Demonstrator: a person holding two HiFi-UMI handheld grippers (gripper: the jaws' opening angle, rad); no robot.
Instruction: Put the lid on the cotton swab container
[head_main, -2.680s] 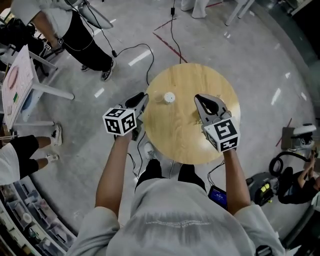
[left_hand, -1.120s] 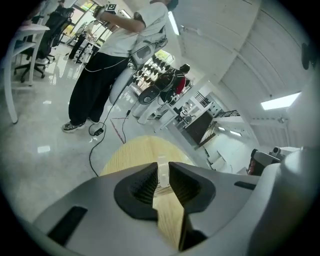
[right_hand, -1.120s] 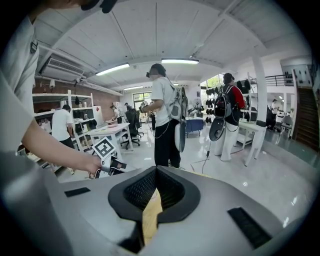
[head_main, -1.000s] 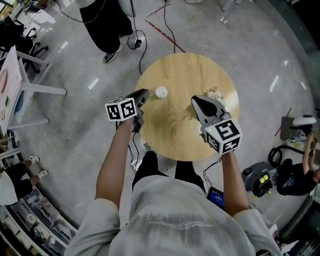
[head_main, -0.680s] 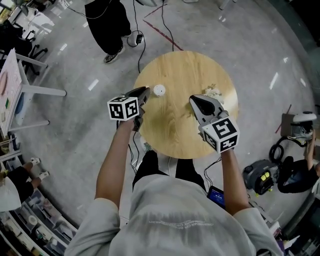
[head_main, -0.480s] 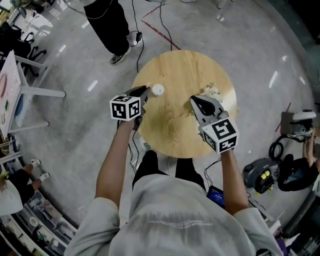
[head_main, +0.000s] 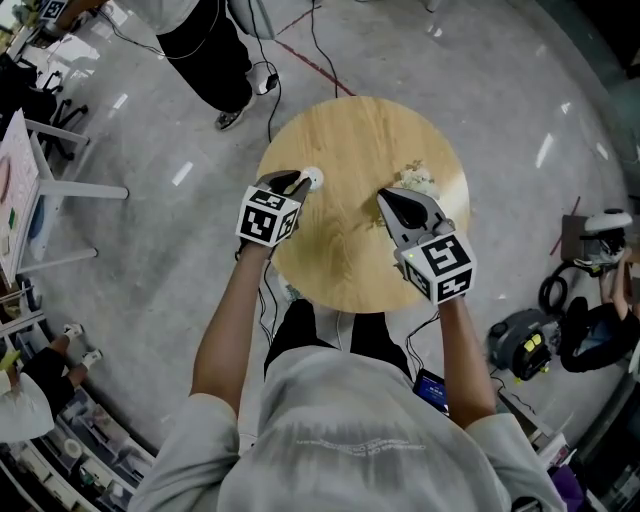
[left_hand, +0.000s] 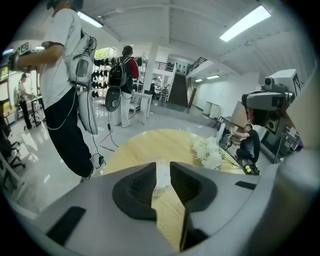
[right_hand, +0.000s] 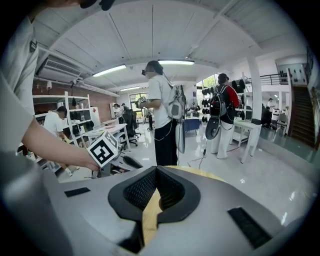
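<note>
table: light wood, visible grain, smooth, satin sheen
floor: grey, polished, glossy w/ light glare
cotton swab container: whitish plastic, semi-clear, smooth
right gripper: grey plastic shell, matt
pads: black, ribbed, rubbery look, matt
marker cube: b/w print, matt
shirt: grey cloth, soft creases

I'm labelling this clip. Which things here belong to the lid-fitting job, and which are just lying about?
Job:
- cotton swab container, showing between the left gripper's opening jaws, ungripped
- round table under it
- lid: cannot make out

Lying about:
- white flowers on the table
</note>
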